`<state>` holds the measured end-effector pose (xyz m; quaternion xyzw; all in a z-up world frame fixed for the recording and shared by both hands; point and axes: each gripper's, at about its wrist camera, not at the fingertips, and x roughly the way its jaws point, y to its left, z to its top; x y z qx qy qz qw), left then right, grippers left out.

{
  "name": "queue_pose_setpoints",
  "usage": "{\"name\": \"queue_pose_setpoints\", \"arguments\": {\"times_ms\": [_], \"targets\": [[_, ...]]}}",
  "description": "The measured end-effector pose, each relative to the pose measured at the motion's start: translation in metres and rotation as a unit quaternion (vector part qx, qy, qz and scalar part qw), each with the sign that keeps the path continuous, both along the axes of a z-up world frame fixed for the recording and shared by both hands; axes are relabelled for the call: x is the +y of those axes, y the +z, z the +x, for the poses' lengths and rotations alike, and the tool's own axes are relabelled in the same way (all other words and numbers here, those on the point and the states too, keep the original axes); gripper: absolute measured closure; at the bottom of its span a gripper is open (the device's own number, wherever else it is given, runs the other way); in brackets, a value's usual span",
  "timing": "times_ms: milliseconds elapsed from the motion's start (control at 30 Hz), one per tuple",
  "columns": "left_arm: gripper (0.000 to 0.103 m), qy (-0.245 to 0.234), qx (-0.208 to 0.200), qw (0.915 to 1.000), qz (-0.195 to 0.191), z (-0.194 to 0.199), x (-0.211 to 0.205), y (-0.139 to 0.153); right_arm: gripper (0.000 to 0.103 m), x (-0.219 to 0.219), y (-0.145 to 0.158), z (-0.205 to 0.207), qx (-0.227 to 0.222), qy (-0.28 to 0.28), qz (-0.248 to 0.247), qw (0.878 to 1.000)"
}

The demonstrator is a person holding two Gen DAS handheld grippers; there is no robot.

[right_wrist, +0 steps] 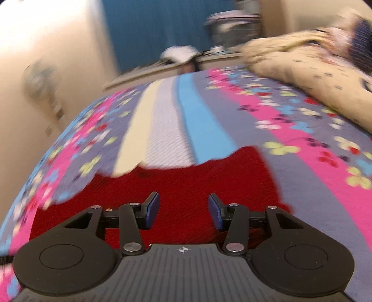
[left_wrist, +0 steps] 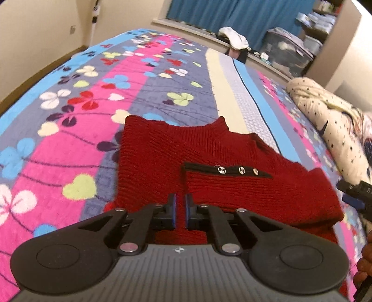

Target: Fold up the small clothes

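A bed fills both views, covered by a striped blanket [left_wrist: 144,76] in pink, grey, blue and cream with clover and heart shapes. A cream quilt [left_wrist: 325,116] with small dark marks is bunched along the right side of the bed. Blue curtains [left_wrist: 232,16] hang at the far wall.

A small red knitted sweater [left_wrist: 209,162] lies flat on the blanket, partly folded into a rough rectangle. Its long side runs left to right across the left camera's view. A black strip with three shiny buttons [left_wrist: 240,170] crosses its upper layer.

The left gripper [left_wrist: 180,215] sits directly over the sweater's near edge, its blue pads almost together with a thin gap; whether any knit is pinched between them cannot be told. The right gripper [right_wrist: 183,213] hovers over the sweater's right part with its fingers wide apart and nothing between them. That view is blurred.

Both tools face away from the person, with the sweater stretching ahead of them toward the far end of the bed. Judging by this, the next fold likely lifts the near edge forward, and the left gripper is nearer to it.
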<state>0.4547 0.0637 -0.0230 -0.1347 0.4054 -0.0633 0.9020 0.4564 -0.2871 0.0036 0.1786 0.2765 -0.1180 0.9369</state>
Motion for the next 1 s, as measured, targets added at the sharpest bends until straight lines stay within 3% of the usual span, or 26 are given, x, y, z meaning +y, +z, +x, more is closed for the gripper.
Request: {"name": "queue_pose_setpoints", "arguments": {"times_ms": [167, 233, 333, 433, 600, 733, 833, 900, 967, 1000], "targets": [[0.08, 0.011, 0.009, 0.9997, -0.019, 0.002, 0.005, -0.004, 0.054, -0.035, 0.0, -0.008, -0.012, -0.084, 0.031, 0.996], [0.079, 0.013, 0.012, 0.9996, -0.024, 0.002, 0.005, -0.007, 0.054, -0.044, -0.003, -0.01, -0.014, -0.105, 0.044, 0.993], [0.075, 0.008, 0.016, 0.9983, -0.055, 0.003, 0.006, -0.013, 0.054, -0.058, -0.005, -0.016, -0.018, -0.14, 0.061, 0.988], [0.064, 0.004, 0.019, 0.9968, -0.078, 0.006, 0.002, -0.02, 0.054, -0.07, -0.005, -0.021, -0.023, -0.171, 0.077, 0.982], [0.052, 0.017, 0.023, 0.9956, -0.089, 0.01, -0.007, -0.028, 0.054, -0.087, -0.008, -0.031, -0.03, -0.22, 0.096, 0.97], [0.05, 0.013, 0.009, 0.9971, -0.074, 0.014, -0.017, -0.03, 0.053, -0.097, -0.012, -0.036, -0.029, -0.25, 0.108, 0.962], [0.059, 0.009, -0.001, 0.9984, -0.056, 0.015, -0.023, -0.033, 0.053, -0.098, -0.014, -0.036, -0.026, -0.25, 0.114, 0.961], [0.085, 0.006, -0.005, 0.9993, -0.037, 0.015, -0.027, -0.032, 0.053, -0.097, -0.015, -0.036, -0.025, -0.247, 0.114, 0.962], [0.099, 0.005, -0.021, 0.9996, -0.021, 0.013, -0.026, -0.025, 0.053, -0.097, -0.015, -0.036, -0.026, -0.246, 0.113, 0.962], [0.099, 0.006, -0.033, 0.9992, -0.024, 0.012, -0.023, -0.018, 0.053, -0.096, -0.015, -0.036, -0.027, -0.246, 0.113, 0.962]]}}
